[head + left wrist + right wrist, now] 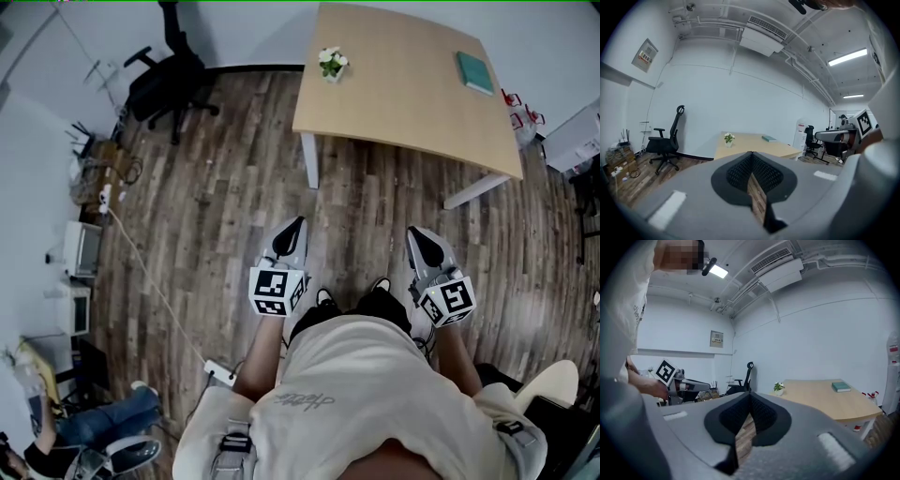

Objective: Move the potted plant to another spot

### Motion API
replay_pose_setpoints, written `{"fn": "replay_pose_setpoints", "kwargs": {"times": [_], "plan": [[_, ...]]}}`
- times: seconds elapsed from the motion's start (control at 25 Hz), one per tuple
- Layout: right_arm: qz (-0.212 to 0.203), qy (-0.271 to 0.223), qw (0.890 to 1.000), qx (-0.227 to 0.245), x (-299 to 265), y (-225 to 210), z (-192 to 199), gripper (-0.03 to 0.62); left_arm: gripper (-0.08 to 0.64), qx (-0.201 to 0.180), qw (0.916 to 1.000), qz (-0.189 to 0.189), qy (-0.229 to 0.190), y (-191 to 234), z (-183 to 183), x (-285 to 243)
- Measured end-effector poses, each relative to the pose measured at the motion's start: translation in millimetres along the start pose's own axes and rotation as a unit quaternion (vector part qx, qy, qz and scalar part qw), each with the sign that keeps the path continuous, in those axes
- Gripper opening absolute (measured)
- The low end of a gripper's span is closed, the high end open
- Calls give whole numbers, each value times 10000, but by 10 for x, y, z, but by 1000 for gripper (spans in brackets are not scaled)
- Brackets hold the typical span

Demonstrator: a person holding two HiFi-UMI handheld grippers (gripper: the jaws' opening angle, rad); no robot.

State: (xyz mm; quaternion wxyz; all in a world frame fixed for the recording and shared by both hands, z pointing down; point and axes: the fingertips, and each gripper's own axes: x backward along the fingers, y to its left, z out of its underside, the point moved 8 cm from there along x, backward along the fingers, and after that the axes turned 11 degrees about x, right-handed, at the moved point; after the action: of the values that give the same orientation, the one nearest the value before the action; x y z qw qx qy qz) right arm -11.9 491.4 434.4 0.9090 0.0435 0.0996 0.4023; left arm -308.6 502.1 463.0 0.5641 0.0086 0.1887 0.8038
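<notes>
Your left gripper [296, 225] and right gripper [419, 234] are clenched, empty; step to the counter [403, 94], spread the jaws, and take the potted plant [331, 64] low on its pot.

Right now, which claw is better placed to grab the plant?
Probably the left claw: the potted plant sits near the table's left corner, more in line with it than the right claw. Both are shut, empty.

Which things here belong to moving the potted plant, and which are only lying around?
For the job: potted plant, table, left tool, right tool, both shut and empty.
Lying about: green book, office chair, power strip.
</notes>
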Motion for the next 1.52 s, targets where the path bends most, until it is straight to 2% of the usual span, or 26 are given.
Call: {"fn": "replay_pose_setpoints", "kwargs": {"times": [0.36, 0.48, 0.6, 0.68, 0.72, 1.0, 1.2, 1.52], "plan": [[-73, -6, 9999, 104, -45, 44, -24, 2, 22, -139, 9999, -15, 66, 11, -50, -35], [-44, 5, 10000, 46, -49, 42, 14, 3, 214, -147, 9995, -39, 283, 33, -9, -101], [-15, 55, 10000, -8, -62, 39, 49, 2, 335, -149, 9986, -146, 480, 98, 63, -139], [2, 79, 10000, -55, -83, 34, 57, 2, 449, -165, 9984, -293, 445, 153, 75, -135], [10, 87, 9999, -71, -97, 30, 58, 2, 473, -195, 9983, -368, 407, 180, 69, -133], [-33, 184, 9997, -129, -222, 95, 59, 2, 485, -309, 9983, -353, 356, 296, -6, -191], [-103, 264, 9996, 85, -300, 171, 34, 3, 512, -319, 9977, -422, 417, 360, 38, -261], [-10, 377, 9991, -204, -340, -176, 149, 3, 512, -305, 9973, -419, 526, 289, 20, -569]]}}
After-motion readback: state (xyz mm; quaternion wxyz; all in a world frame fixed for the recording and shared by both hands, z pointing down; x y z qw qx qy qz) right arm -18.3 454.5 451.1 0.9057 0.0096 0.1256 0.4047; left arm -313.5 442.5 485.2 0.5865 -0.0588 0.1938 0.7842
